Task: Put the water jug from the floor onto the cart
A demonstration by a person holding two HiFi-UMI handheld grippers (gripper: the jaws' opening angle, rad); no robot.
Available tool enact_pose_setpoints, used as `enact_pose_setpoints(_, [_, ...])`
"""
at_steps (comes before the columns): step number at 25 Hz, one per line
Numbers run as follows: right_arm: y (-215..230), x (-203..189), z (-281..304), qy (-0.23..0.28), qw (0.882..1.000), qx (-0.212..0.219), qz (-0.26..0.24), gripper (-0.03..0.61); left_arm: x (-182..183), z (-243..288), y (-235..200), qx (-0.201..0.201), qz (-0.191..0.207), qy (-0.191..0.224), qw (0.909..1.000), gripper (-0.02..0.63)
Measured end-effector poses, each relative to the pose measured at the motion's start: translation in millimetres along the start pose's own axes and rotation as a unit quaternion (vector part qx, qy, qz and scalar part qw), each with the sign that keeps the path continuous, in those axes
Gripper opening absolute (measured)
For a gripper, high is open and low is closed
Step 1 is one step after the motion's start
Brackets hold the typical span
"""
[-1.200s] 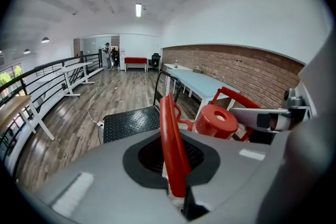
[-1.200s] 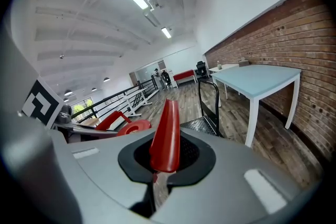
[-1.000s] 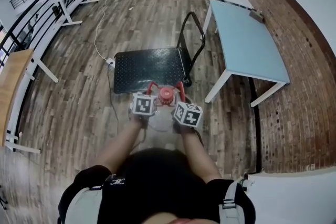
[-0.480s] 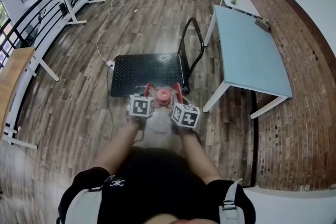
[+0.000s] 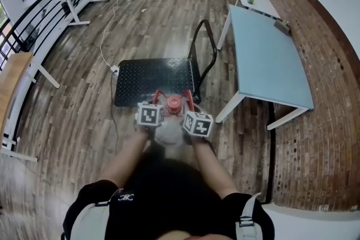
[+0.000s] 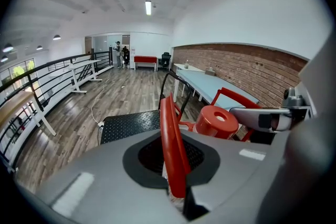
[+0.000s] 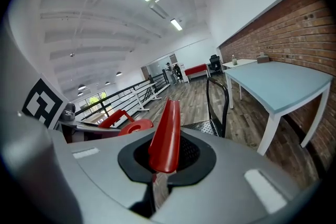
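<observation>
One water jug, cap up, gripped by left tongs, right tongs.

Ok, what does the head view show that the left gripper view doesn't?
Head view only: the person's arms and the marker cubes. Left gripper view only: the left tool shut on a red handle, plus the ceiling lights. Both: the red-capped jug, the black cart, the blue table.
</observation>
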State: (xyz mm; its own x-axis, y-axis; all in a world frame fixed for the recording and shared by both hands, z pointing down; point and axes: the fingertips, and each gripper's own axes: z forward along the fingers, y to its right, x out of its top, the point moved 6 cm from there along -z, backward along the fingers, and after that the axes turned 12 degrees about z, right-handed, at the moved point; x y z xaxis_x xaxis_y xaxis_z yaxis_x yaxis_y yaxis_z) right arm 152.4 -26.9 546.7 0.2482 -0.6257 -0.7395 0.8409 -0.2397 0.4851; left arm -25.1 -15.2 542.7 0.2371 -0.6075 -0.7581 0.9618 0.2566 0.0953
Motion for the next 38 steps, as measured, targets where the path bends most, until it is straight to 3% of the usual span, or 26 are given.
enact_pose_setpoints(7, [18, 19, 44, -0.012, 1.000, 0.003, 0.000, 0.028, 16, 45, -12, -0.011, -0.005, 0.003, 0.9999, 0.006])
enact_pose_setpoints(22, [28, 81, 179, -0.039, 0.999, -0.009, 0.014, 0.028, 77, 162, -90, -0.017, -0.005, -0.011, 0.9998, 0.006])
enact_pose_setpoints(38, [43, 131, 331, -0.094, 0.991, -0.076, 0.060, 0.028, 133, 303, -178, -0.067, 0.000, -0.041, 0.9969, 0.003])
